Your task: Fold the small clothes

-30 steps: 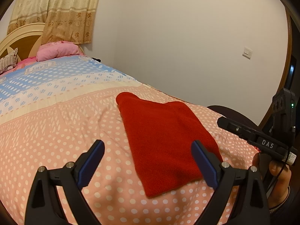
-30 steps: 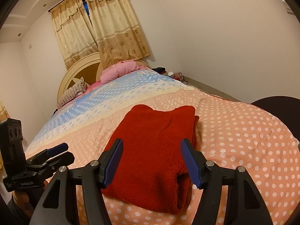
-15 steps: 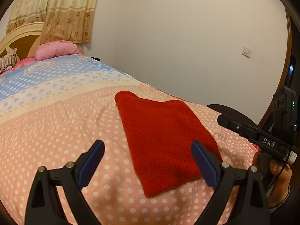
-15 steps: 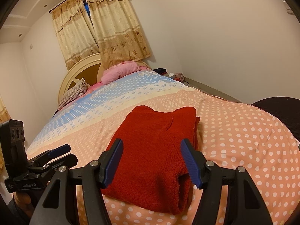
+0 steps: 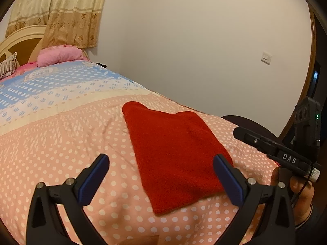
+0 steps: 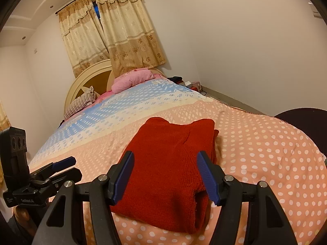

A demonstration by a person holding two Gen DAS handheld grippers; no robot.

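A folded red knit garment lies flat on the pink polka-dot bedspread near the foot of the bed. My left gripper hovers just short of its near left corner. Its jaws are opening wide and hold nothing. My right gripper is open, with its blue pads apart, above the garment at its near right edge, where the stacked folds show. Nothing is pinched. Each gripper shows in the other's view: the right gripper at the right edge, the left gripper at the lower left.
A pink pillow and a striped pillow lie by the cream headboard under the curtains. A dark round seat stands off the bed's right side. A person's hand holds the right gripper's handle.
The left gripper's jaws have spread a little wider. Both grippers and the red garment stay where they were.
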